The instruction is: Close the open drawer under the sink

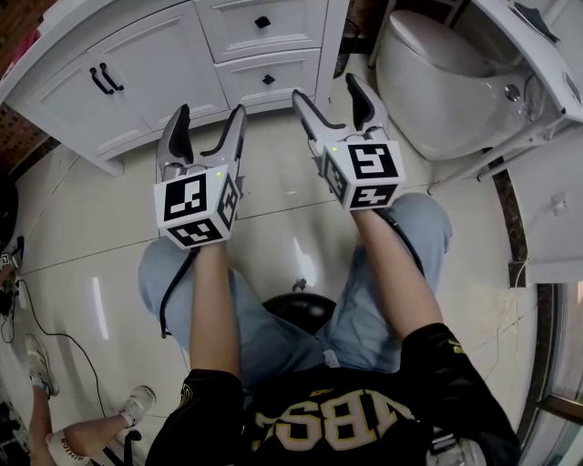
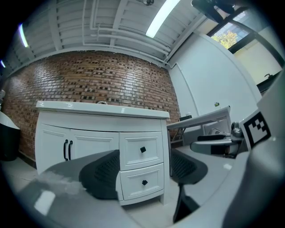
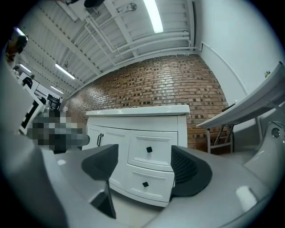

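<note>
The white vanity (image 1: pixel 137 55) under the sink stands at the top of the head view. Its two drawers with black knobs, upper (image 1: pixel 262 23) and lower (image 1: pixel 269 79), both sit flush with the cabinet front. My left gripper (image 1: pixel 210 113) hovers over the floor tiles in front of the lower drawer, open and empty, apart from the cabinet. My right gripper (image 1: pixel 327 89) is beside it, closer to the cabinet's right corner, also open with nothing between its fingers. In the left gripper view the lower drawer (image 2: pixel 143 182) shows between the jaws of the left gripper (image 2: pixel 144 171). In the right gripper view both drawers (image 3: pixel 148 150) show between the jaws of the right gripper (image 3: pixel 143 171).
A white toilet (image 1: pixel 437 77) stands right of the vanity, with a white folding frame (image 1: pixel 537 136) beyond it. Two cabinet doors with black handles (image 1: pixel 105 79) are left of the drawers. A black stool (image 1: pixel 301 309) is between the person's knees. Another person's shoes (image 1: pixel 41 364) and a cable (image 1: pixel 46 332) lie at lower left.
</note>
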`<state>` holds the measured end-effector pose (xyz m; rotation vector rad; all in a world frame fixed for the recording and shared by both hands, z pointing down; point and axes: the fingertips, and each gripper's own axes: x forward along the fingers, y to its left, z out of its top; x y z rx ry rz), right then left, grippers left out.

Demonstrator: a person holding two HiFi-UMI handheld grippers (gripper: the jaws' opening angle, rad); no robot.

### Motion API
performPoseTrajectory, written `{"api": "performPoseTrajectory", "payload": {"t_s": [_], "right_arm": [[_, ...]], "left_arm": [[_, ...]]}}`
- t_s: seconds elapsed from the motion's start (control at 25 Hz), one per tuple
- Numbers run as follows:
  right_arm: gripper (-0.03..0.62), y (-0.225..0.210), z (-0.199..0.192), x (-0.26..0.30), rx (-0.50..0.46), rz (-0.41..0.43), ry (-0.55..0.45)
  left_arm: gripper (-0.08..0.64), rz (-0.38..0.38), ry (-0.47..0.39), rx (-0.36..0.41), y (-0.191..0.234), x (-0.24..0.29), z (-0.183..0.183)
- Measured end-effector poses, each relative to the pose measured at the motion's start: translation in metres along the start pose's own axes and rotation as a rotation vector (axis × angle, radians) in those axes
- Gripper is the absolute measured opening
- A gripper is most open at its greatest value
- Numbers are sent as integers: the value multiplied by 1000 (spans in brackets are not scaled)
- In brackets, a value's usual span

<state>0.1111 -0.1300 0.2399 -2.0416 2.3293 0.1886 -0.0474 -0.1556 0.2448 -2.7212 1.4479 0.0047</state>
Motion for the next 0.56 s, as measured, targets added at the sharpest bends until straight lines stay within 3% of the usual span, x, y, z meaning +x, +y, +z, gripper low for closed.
{"api": "performPoseTrajectory", "payload": {"t_s": [0.56], "right_arm": [[362, 4, 12, 11, 67, 37, -32]], "left_arm": [[357, -22, -20, 17, -3, 16, 7]]}}
